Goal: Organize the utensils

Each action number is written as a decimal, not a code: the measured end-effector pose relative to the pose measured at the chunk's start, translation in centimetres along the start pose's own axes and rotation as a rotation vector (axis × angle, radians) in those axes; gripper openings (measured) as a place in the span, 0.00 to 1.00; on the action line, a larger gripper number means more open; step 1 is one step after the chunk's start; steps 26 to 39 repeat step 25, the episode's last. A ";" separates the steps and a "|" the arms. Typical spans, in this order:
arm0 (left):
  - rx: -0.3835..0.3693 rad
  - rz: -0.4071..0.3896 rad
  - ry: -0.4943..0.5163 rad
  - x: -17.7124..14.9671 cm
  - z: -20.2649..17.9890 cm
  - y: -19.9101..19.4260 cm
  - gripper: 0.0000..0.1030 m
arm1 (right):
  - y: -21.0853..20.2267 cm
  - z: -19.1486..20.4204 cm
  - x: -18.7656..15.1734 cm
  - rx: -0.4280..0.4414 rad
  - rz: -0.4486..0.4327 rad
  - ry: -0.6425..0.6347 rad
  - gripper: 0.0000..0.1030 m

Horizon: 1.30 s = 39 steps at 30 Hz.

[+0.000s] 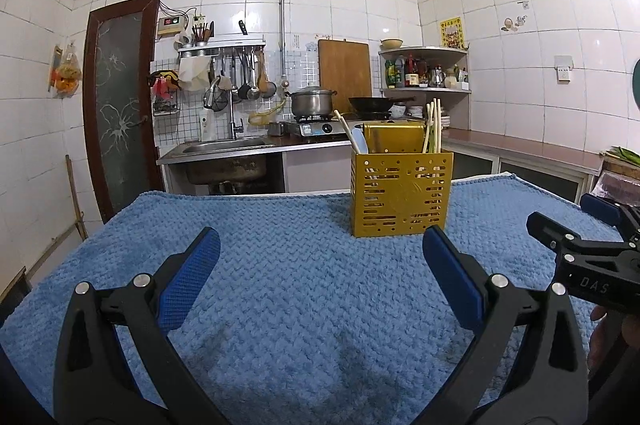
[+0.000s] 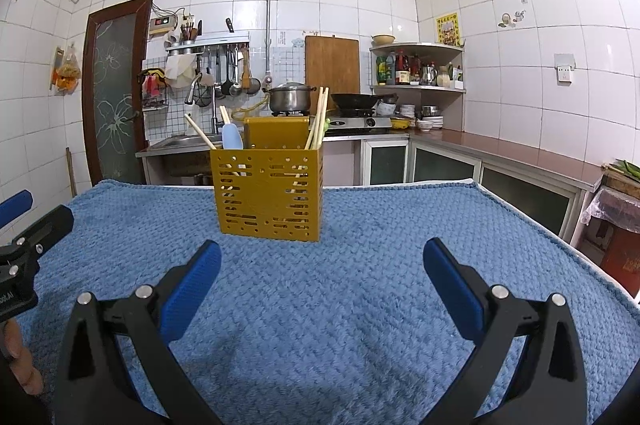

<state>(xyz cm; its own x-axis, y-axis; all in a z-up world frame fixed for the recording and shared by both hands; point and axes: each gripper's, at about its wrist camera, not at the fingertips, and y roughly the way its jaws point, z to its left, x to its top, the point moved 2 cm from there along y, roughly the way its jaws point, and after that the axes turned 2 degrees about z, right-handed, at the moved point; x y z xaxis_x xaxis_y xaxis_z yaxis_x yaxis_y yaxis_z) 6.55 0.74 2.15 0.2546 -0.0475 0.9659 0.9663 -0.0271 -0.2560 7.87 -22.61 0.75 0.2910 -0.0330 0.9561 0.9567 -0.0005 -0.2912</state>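
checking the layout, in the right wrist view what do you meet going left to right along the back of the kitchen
door → hanging ladles → steel pot → cutting board → wok → corner shelf with bottles → wall socket
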 end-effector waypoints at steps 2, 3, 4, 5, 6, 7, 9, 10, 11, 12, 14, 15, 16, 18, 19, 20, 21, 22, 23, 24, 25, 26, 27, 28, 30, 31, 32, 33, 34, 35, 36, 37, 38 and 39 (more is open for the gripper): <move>-0.004 0.008 -0.005 0.0 0.1 0.1 0.95 | 0.0 0.0 0.0 -0.001 -0.001 0.000 0.96; -0.005 0.012 -0.009 0.0 0.1 0.2 0.95 | 0.0 0.0 0.0 -0.001 -0.001 0.001 0.96; -0.006 0.013 -0.012 0.0 0.2 0.2 0.95 | 0.0 -0.1 0.0 -0.001 -0.001 0.001 0.96; -0.006 0.016 -0.014 0.0 0.2 0.3 0.95 | 0.0 -0.1 0.0 -0.001 -0.001 0.000 0.96; -0.006 0.016 -0.016 -0.1 0.3 0.2 0.95 | 0.0 -0.1 0.0 0.000 -0.001 0.000 0.96; -0.005 0.015 -0.016 -0.1 0.3 0.2 0.95 | 0.0 -0.1 0.0 0.000 -0.002 0.000 0.96; -0.006 0.013 -0.015 -0.1 0.3 0.2 0.95 | 0.0 -0.1 0.0 -0.001 -0.002 -0.002 0.96; -0.005 0.013 -0.015 -0.1 0.3 0.2 0.95 | 0.0 -0.2 0.0 -0.001 -0.002 -0.003 0.96; -0.005 0.012 -0.014 -0.1 0.3 0.1 0.95 | 0.0 -0.2 0.0 -0.001 -0.002 -0.003 0.96; -0.005 0.011 -0.014 -0.1 0.3 0.1 0.95 | 0.0 -0.1 0.0 0.000 -0.002 -0.002 0.96; -0.006 0.013 -0.015 -0.1 0.3 0.1 0.95 | 0.0 -0.1 0.0 0.000 -0.002 -0.001 0.96; -0.006 0.013 -0.016 -0.1 0.3 0.1 0.95 | 0.0 -0.1 0.0 0.000 -0.002 -0.001 0.96; -0.005 0.013 -0.016 -0.1 0.3 0.1 0.95 | 0.0 -0.1 0.0 0.000 -0.002 -0.002 0.96; -0.008 0.020 -0.019 -0.2 0.4 0.2 0.95 | 0.0 -0.1 0.0 0.000 -0.002 -0.002 0.96; -0.013 0.026 -0.021 -0.1 0.5 0.3 0.95 | 0.0 -0.1 0.0 0.000 -0.002 -0.002 0.96; -0.020 0.034 -0.023 -0.1 0.5 0.3 0.95 | 0.0 -0.1 0.0 -0.001 -0.002 -0.003 0.96; -0.024 0.039 -0.026 -0.2 0.6 0.4 0.95 | 0.0 -0.1 0.0 -0.001 -0.003 -0.002 0.96; -0.025 0.040 -0.029 -0.2 0.6 0.4 0.95 | 0.0 -0.1 0.0 0.000 -0.003 -0.002 0.96; -0.022 0.037 -0.033 -0.2 0.7 0.4 0.95 | 0.0 -0.2 -0.1 0.000 -0.003 -0.002 0.96; -0.020 0.037 -0.033 -0.2 0.7 0.3 0.95 | 0.0 -0.2 -0.1 0.000 -0.003 -0.002 0.96; -0.022 0.037 -0.033 -0.2 0.7 0.4 0.95 | 0.0 -0.2 -0.1 0.000 -0.002 -0.002 0.96; -0.022 0.037 -0.033 -0.2 0.7 0.4 0.95 | 0.0 -0.2 -0.1 0.000 -0.002 -0.002 0.96; -0.022 0.037 -0.033 -0.2 0.7 0.4 0.95 | 0.0 -0.2 -0.1 0.000 -0.002 -0.002 0.96; -0.022 0.037 -0.033 -0.2 0.7 0.4 0.95 | 0.0 -0.2 -0.1 0.000 -0.002 -0.002 0.96; -0.022 0.037 -0.033 -0.2 0.7 0.4 0.95 | 0.0 -0.2 -0.1 0.000 -0.002 -0.002 0.96; -0.022 0.037 -0.033 -0.2 0.7 0.4 0.95 | 0.0 -0.2 -0.1 0.000 -0.002 -0.002 0.96; -0.022 0.037 -0.033 -0.2 0.7 0.4 0.95 | 0.0 -0.2 -0.1 0.000 -0.002 -0.002 0.96; -0.022 0.037 -0.033 -0.2 0.7 0.4 0.95 | 0.0 -0.2 -0.1 0.000 -0.002 -0.002 0.96; -0.022 0.037 -0.033 -0.2 0.7 0.4 0.95 | 0.0 -0.2 -0.1 0.000 -0.002 -0.002 0.96; -0.022 0.037 -0.033 -0.2 0.7 0.4 0.95 | 0.0 -0.2 -0.1 0.000 -0.002 -0.002 0.96; -0.022 0.037 -0.033 -0.2 0.7 0.4 0.95 | 0.0 -0.2 -0.1 0.000 -0.002 -0.002 0.96; -0.022 0.037 -0.033 -0.2 0.7 0.4 0.95 | 0.0 -0.2 -0.1 0.000 -0.002 -0.002 0.96; -0.022 0.037 -0.033 -0.2 0.7 0.4 0.95 | 0.0 -0.2 -0.1 0.000 -0.002 -0.002 0.96; -0.022 0.037 -0.033 -0.2 0.7 0.4 0.95 | 0.0 -0.2 -0.1 0.000 -0.002 -0.002 0.96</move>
